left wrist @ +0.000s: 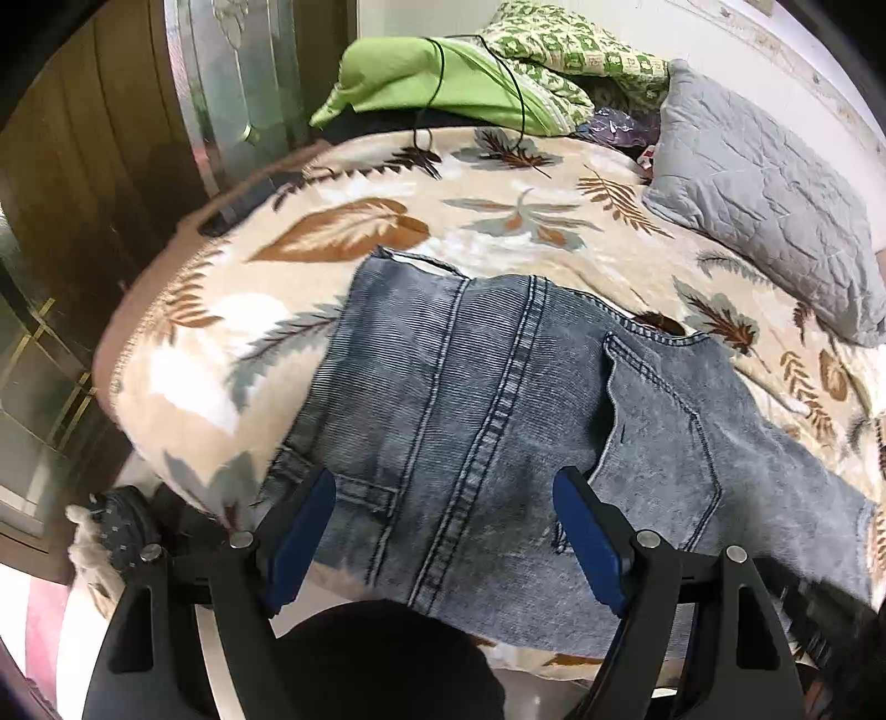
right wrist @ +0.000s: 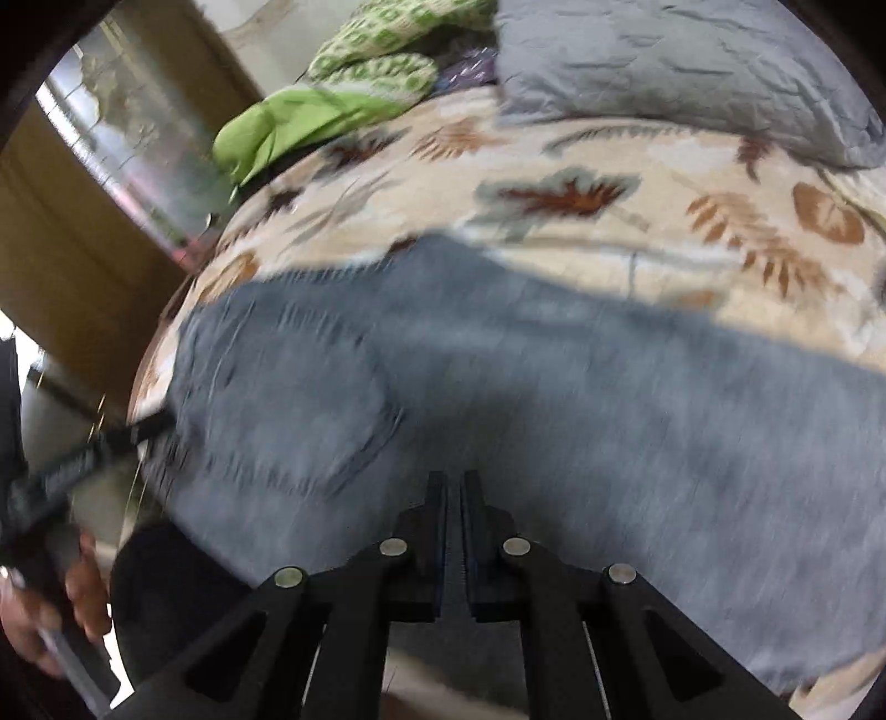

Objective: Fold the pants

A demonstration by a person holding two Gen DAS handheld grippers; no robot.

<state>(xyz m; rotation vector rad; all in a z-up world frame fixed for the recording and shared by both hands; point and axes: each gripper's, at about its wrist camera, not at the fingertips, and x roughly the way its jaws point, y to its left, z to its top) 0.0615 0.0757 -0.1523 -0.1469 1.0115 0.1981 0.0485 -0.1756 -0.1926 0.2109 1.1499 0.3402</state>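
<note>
Blue-grey jeans (left wrist: pixel 498 421) lie on a bed blanket with a leaf pattern (left wrist: pixel 343 232), seams and a back pocket facing up. My left gripper (left wrist: pixel 446 526) hovers over their near edge, open, its blue pads (left wrist: pixel 307 531) wide apart and pressing nothing. In the blurred right wrist view the jeans (right wrist: pixel 554 387) spread across the blanket (right wrist: pixel 637 183). My right gripper (right wrist: pixel 455 493) is shut above them, and I see no cloth between its fingers. At the left edge a person's hand (right wrist: pixel 83 587) holds a black tool.
A grey quilted pillow (left wrist: pixel 775 205) lies at the back right of the bed. A green cloth (left wrist: pixel 421 77), a green patterned quilt (left wrist: pixel 554 44) and a thin black cable (left wrist: pixel 482 61) are heaped at the far end. Wooden panelling (left wrist: pixel 83 166) stands left of the bed's edge.
</note>
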